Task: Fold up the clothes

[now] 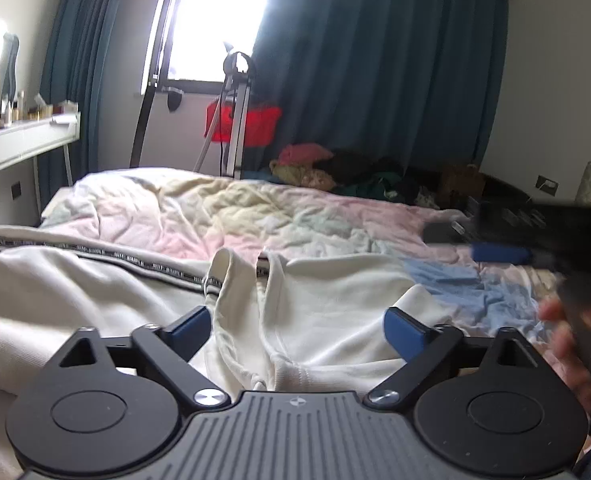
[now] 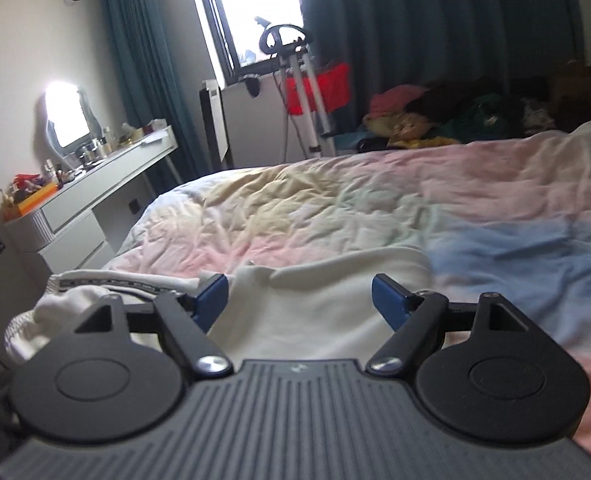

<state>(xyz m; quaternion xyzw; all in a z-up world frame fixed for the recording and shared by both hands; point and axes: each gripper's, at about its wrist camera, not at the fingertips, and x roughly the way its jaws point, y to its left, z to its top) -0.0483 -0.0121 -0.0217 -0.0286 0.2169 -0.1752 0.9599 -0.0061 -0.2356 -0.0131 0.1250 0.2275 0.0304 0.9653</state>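
The cream garment point(image 1: 315, 320) lies on the quilt point(image 1: 215, 208) near the bed's front edge. The left gripper point(image 1: 295, 326) and right gripper point(image 2: 299, 300) both stand wide apart, holding nothing. For a neat fold, I would pinch matching corners and smooth the wrinkles first.

Right gripper point(image 2: 298, 300) in the foreground, blue-padded fingers point(image 2: 214, 298) spread wide, nothing clamped between them. Beneath and ahead, a cream garment point(image 2: 327, 304) spread on a pastel quilt point(image 2: 375, 208), its trimmed band point(image 2: 111, 278) trailing off left. Beyond the bed, a heap of mixed clothes point(image 2: 447, 116) against teal curtains point(image 2: 435, 20). Left, a white dressing table point(image 2: 107, 188) with a lit mirror point(image 2: 66, 118); by the window, a tripod point(image 2: 307, 92) before a red basket point(image 2: 327, 84).
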